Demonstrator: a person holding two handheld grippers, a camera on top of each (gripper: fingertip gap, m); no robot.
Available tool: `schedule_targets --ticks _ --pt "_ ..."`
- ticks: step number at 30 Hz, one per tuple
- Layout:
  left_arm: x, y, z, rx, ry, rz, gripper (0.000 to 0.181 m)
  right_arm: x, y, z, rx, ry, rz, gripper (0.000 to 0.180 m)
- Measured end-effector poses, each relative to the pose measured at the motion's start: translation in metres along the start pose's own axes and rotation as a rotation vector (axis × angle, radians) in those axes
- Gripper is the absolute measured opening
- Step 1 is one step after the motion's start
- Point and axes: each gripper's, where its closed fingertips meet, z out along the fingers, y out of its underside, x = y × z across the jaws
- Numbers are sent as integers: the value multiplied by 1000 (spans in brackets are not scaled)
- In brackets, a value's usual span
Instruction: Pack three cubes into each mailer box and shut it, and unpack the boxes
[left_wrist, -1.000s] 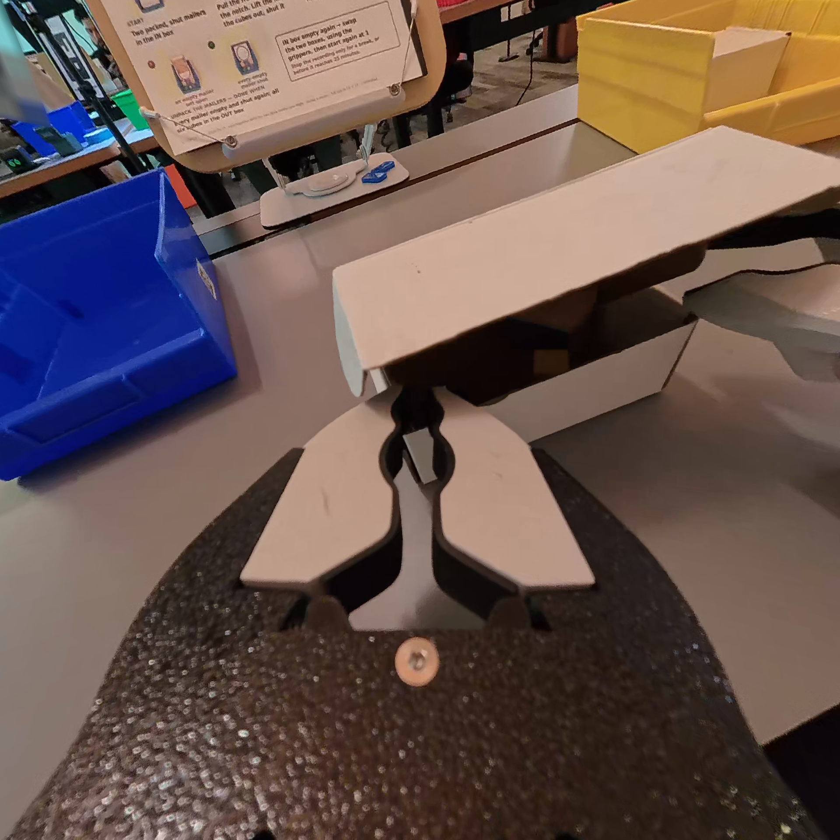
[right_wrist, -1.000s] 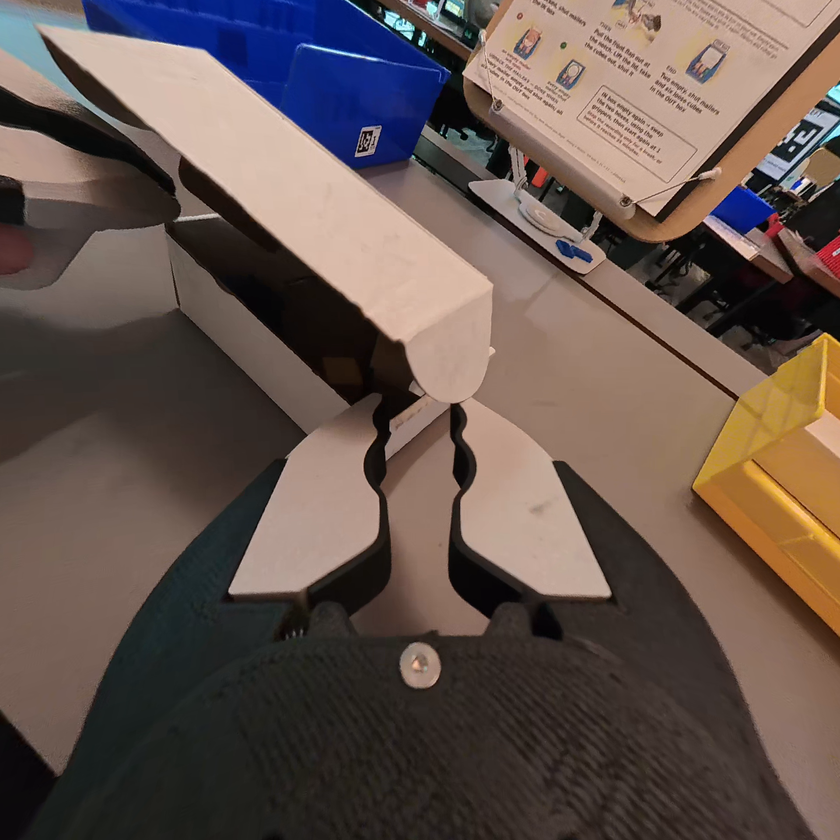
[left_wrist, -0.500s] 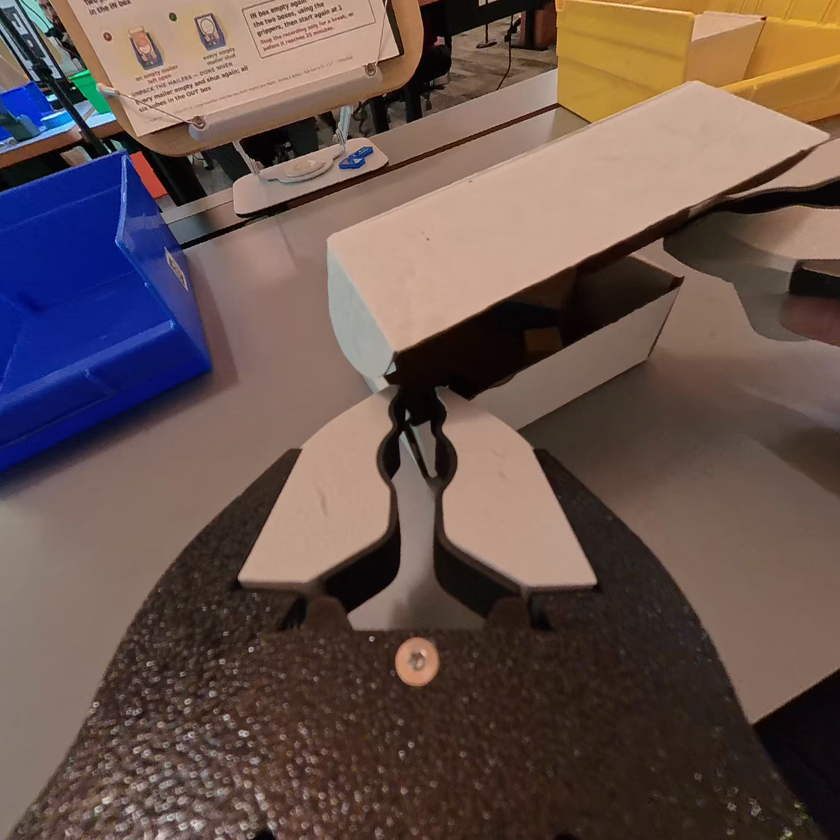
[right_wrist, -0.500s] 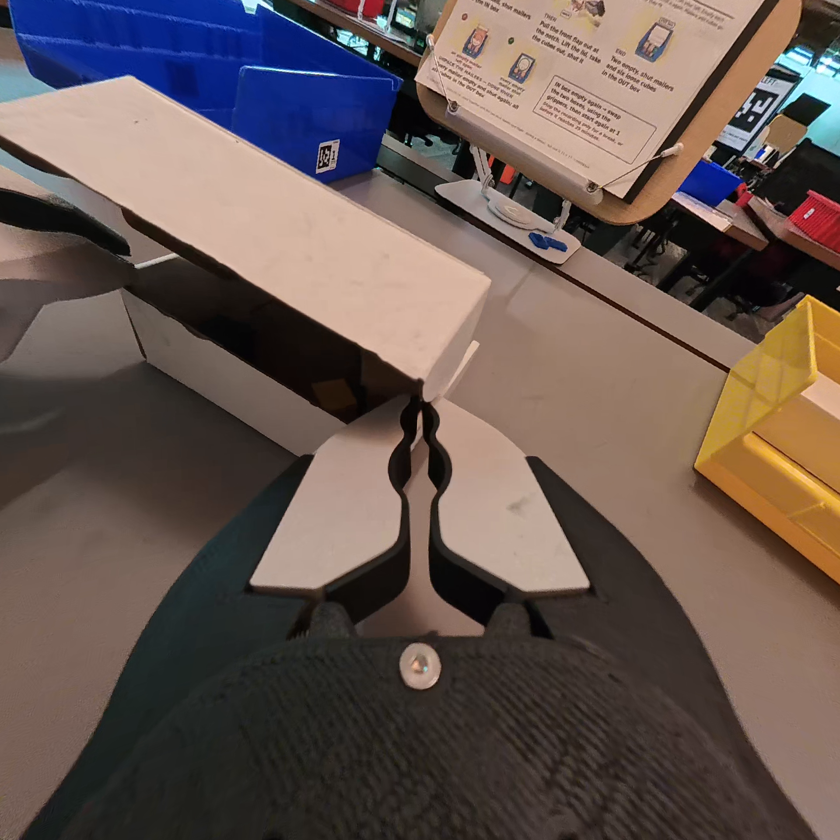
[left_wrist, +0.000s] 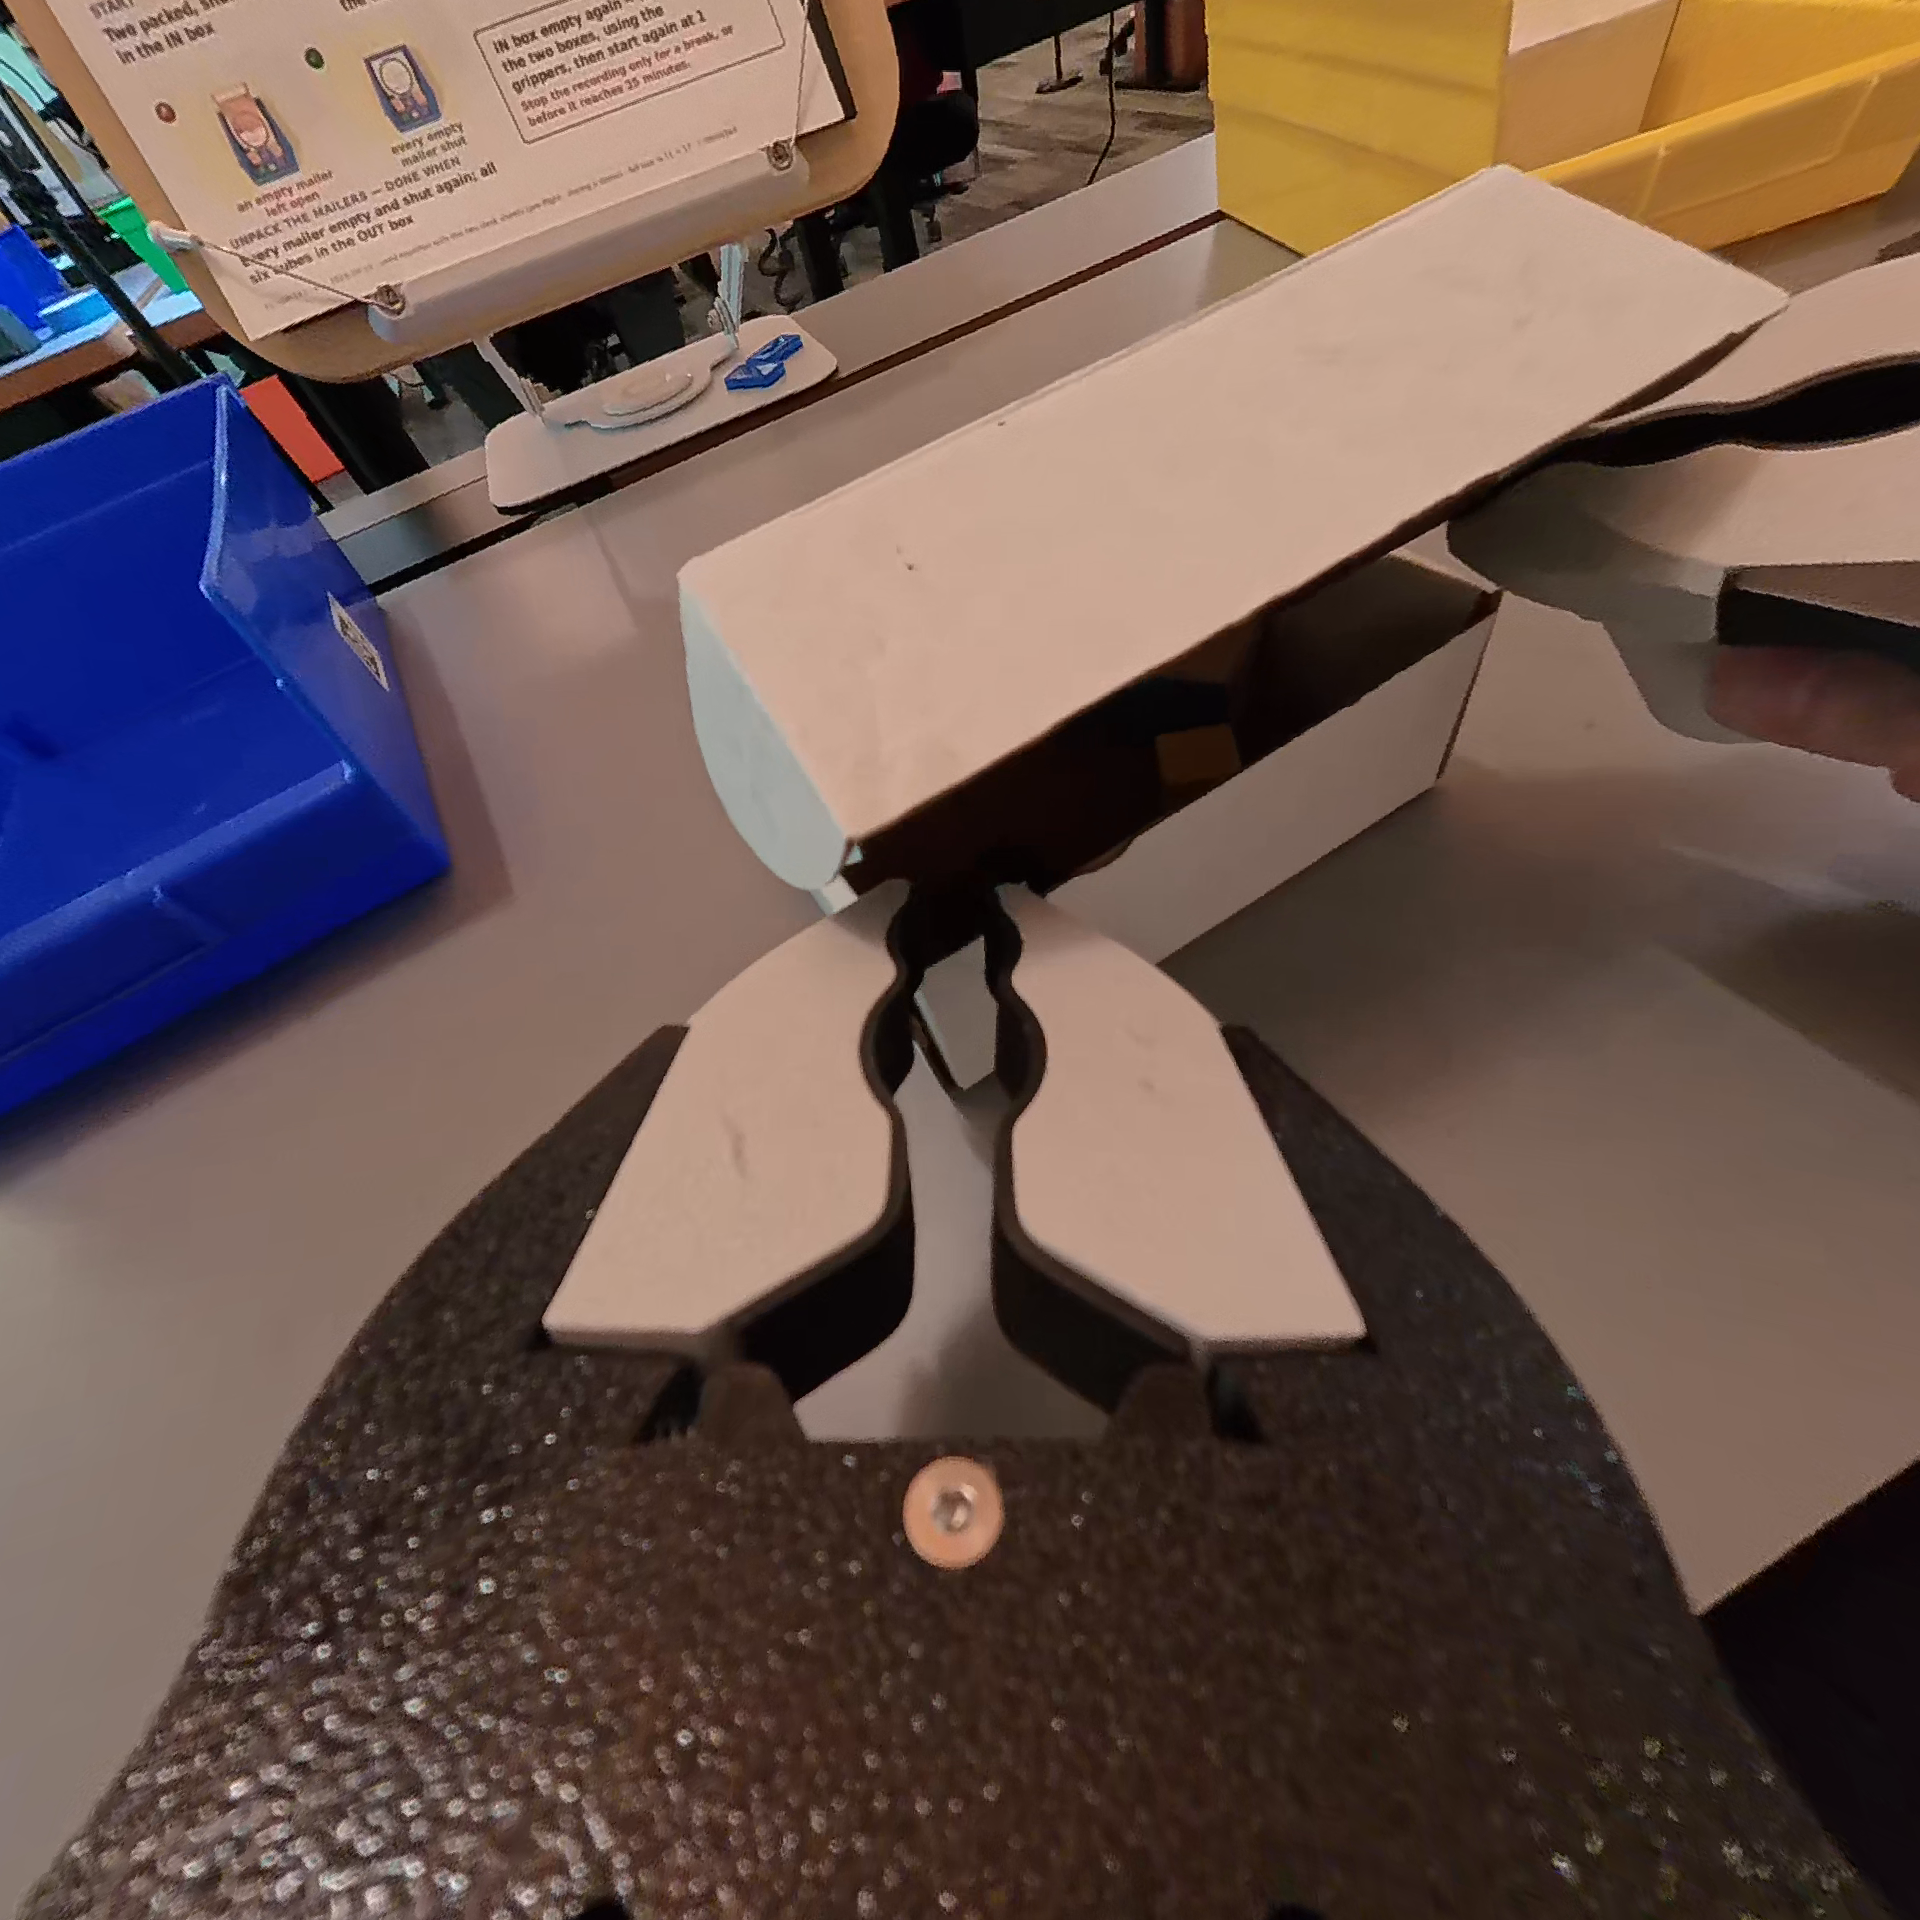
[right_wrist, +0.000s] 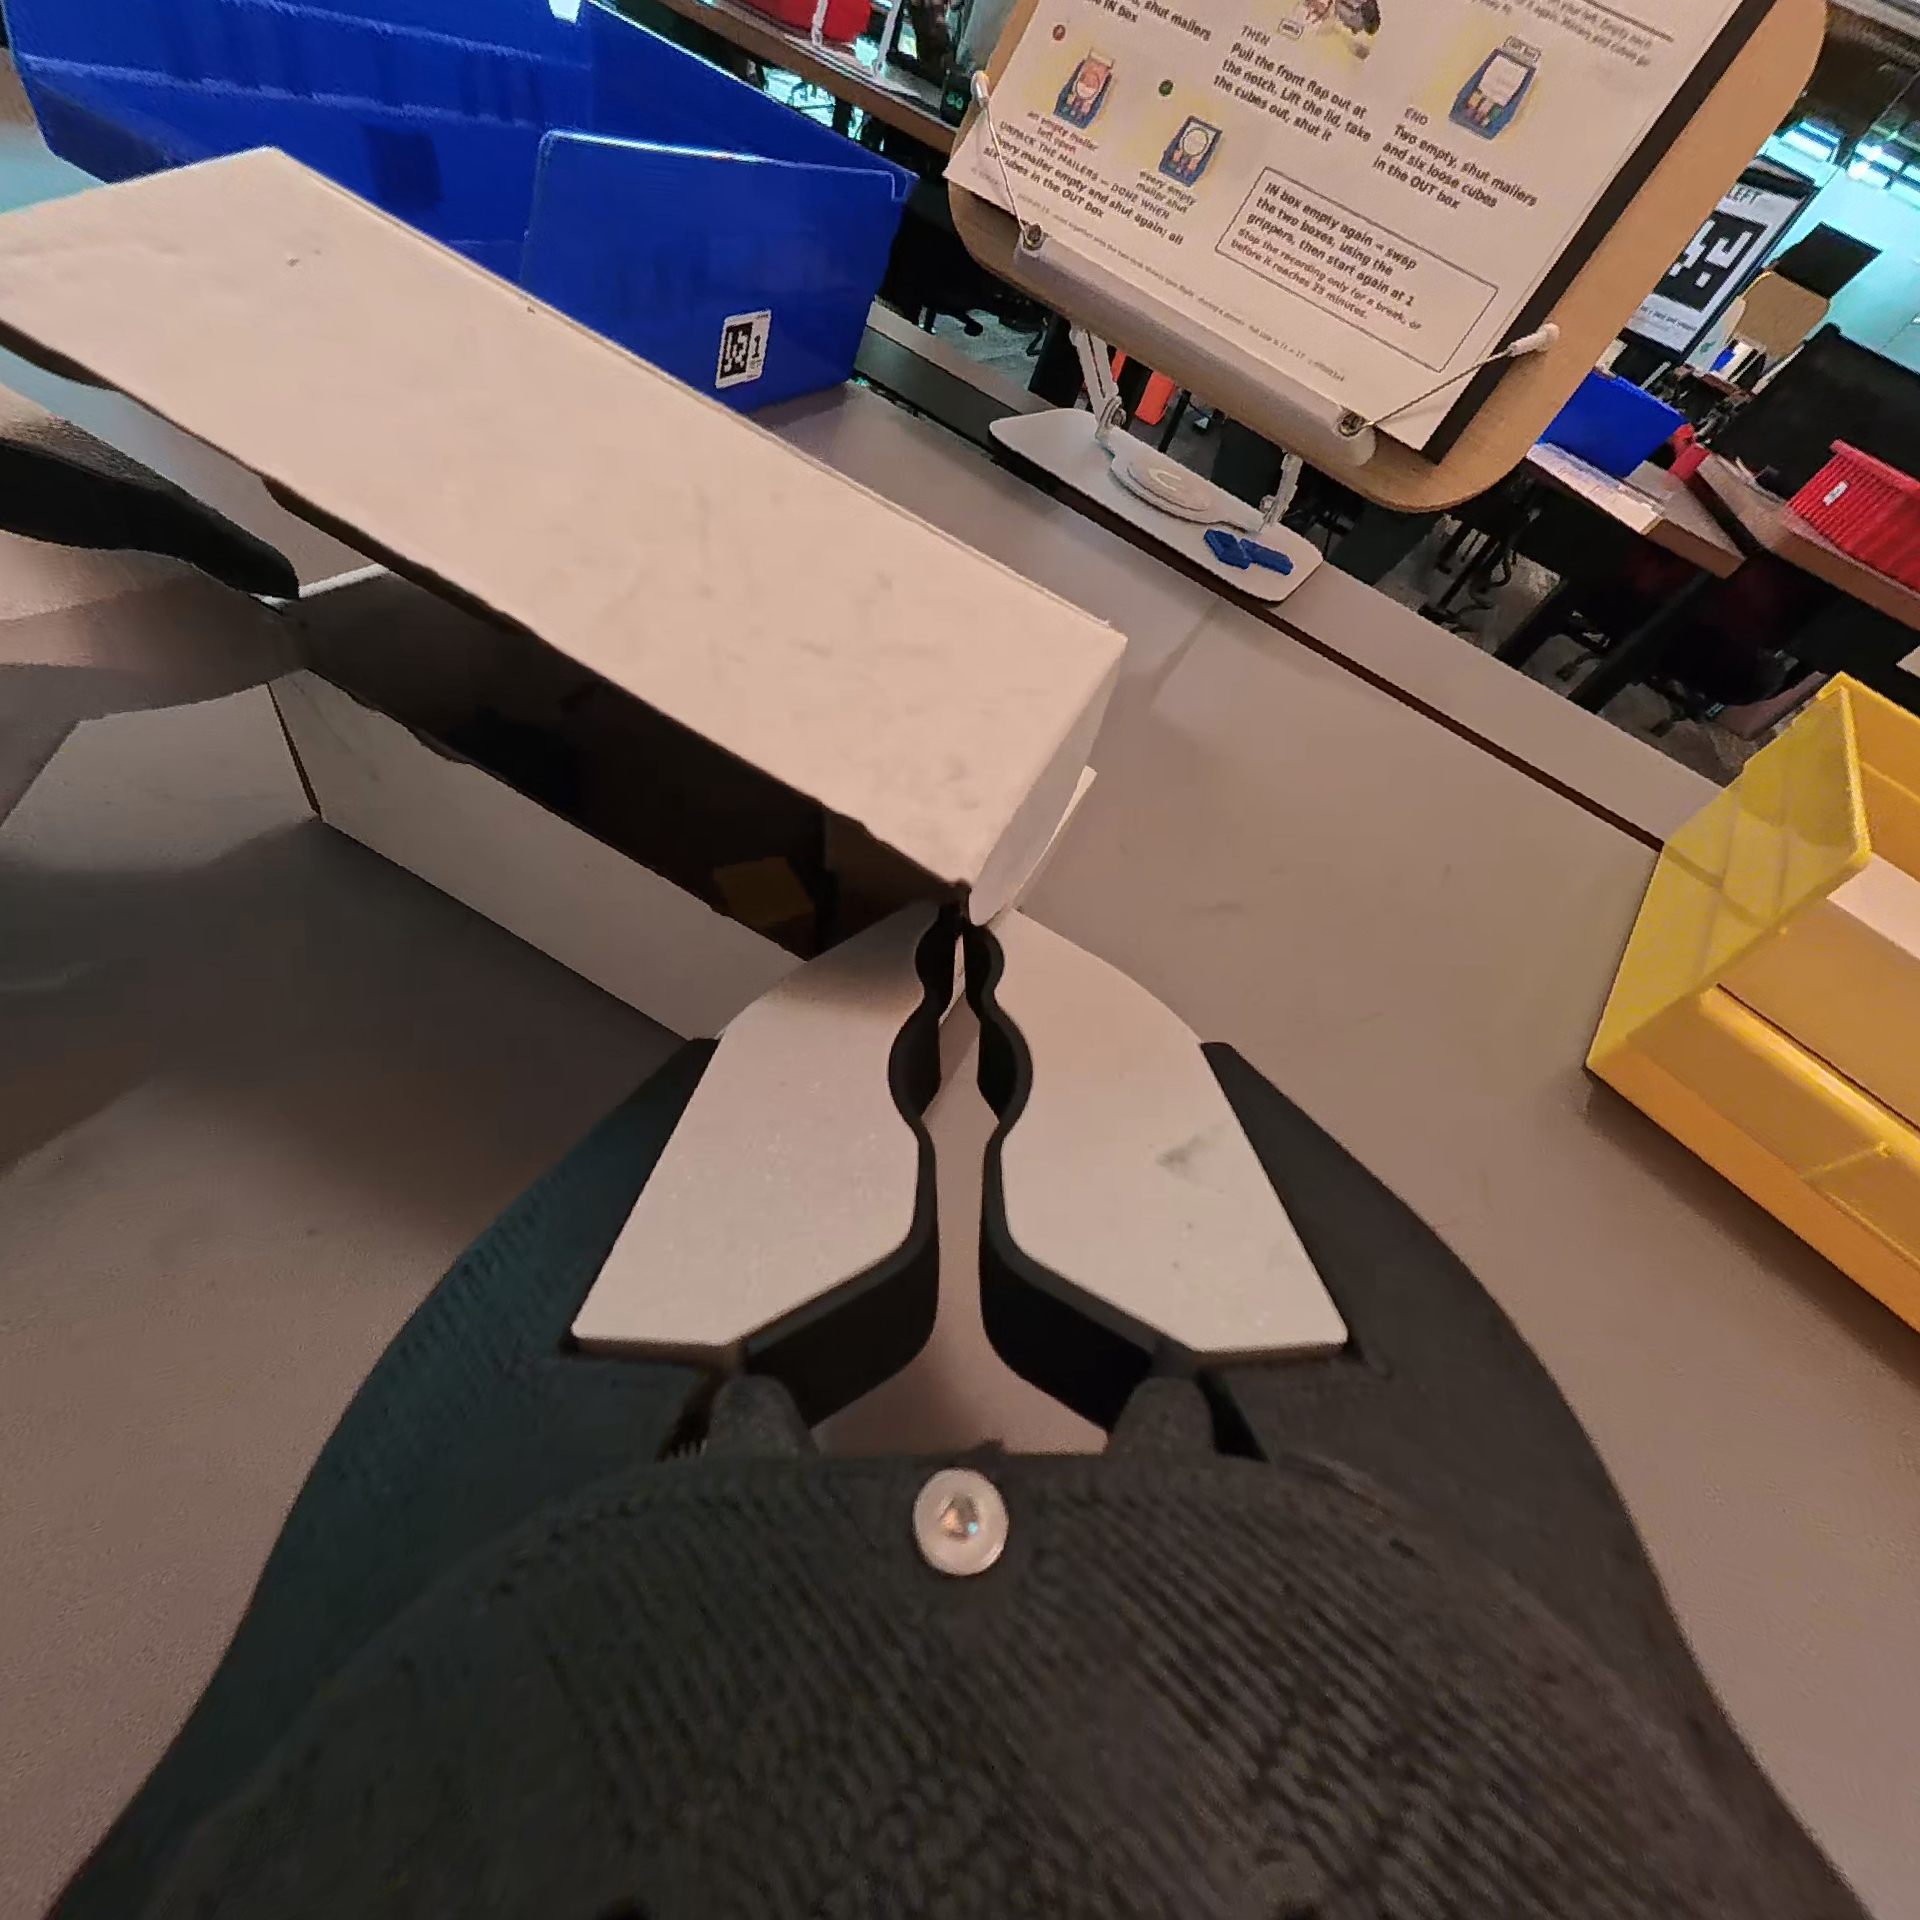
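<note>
Up close, the left gripper (left_wrist: 951, 925) is nearly closed, pinching a side flap at one end of the white mailer box (left_wrist: 1299, 758); a thin gap shows behind the tips. The right gripper (right_wrist: 954, 925) is pinched tight on the flap at the opposite end. The lid (right_wrist: 540, 499) sits half raised and tilted over the box, with a yellow cube (right_wrist: 764, 894) just visible inside. The box rests mid grey tabletop (right_wrist: 1299, 810). Farther back there's a blue bin (left_wrist: 177, 675), a yellow bin (right_wrist: 1787, 997) and an instruction sheet on a stand (right_wrist: 1299, 197) at the far edge.
</note>
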Motion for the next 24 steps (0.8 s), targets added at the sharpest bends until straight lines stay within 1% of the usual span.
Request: schedule_targets --ticks 10,13,16,19,21,24 --pt "-2 -8 -9 54 -24 29 10 1 2 2 -14 10 -11 1" --pt "-8 -5 -11 25 -67 37 11 0 2 2 -17 13 -9 1" --pt "-11 -7 -13 24 -89 8 19 0 1 2 -26 4 -2 1" --pt "-14 -22 -14 76 -86 -26 24 0 -6 0 -18 -15 16 1" --pt "-19 -30 -15 82 -106 -14 24 2 -12 -2 -19 -9 6 7" --pt "-27 -36 -16 73 -147 23 23 13 -25 -9 8 42 -33 15"
